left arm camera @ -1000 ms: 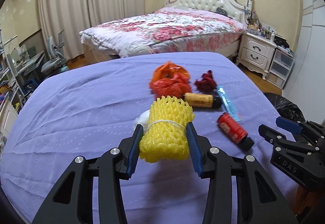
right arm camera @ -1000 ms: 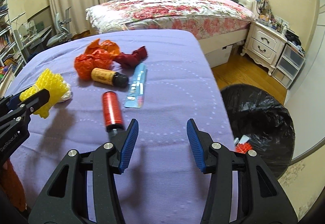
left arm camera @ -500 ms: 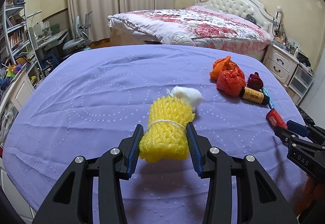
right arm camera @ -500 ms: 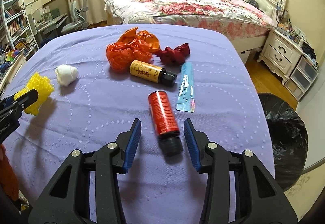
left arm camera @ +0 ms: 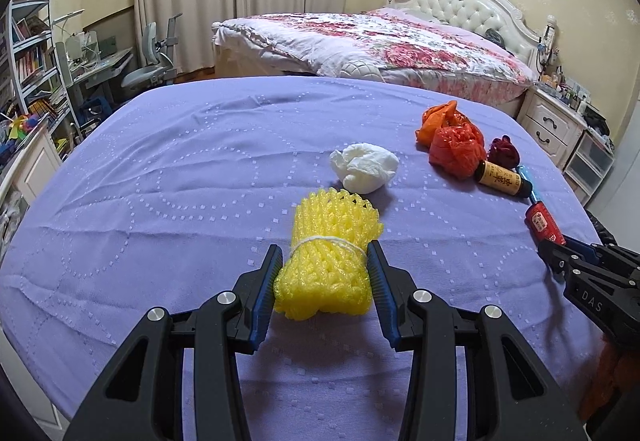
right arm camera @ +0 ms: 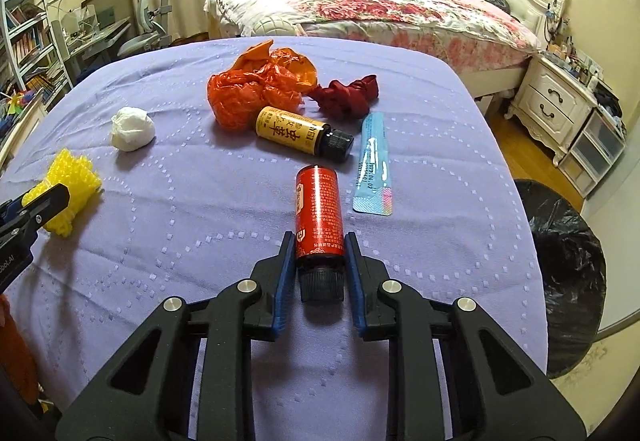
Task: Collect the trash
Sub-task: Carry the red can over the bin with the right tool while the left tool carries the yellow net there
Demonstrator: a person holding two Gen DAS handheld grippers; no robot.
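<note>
My left gripper [left arm camera: 324,249] is shut on a yellow foam net [left arm camera: 328,257] tied with white string, low over the purple tablecloth [left arm camera: 160,181]. In the right wrist view that net [right arm camera: 72,177] and the left gripper [right arm camera: 40,201] show at the left edge. A red bottle [right arm camera: 318,205] with a black cap lies on the cloth, cap towards me. My right gripper [right arm camera: 319,241] has its jaws closing on the bottle's lower end, and the blue pads touch both sides. The left wrist view shows the red bottle [left arm camera: 544,221] at the tip of the right gripper [left arm camera: 560,253].
On the cloth lie a white tissue ball [right arm camera: 132,129], crumpled orange plastic bags [right arm camera: 256,89], a yellow-labelled bottle [right arm camera: 296,129], a dark red wad [right arm camera: 348,97] and a blue sachet [right arm camera: 374,165]. A black trash bag [right arm camera: 564,273] stands open on the floor right of the table.
My right gripper moved left over the red bottle and its jaws narrowed onto it. The left gripper carried the yellow net leftward, away from the other trash.
</note>
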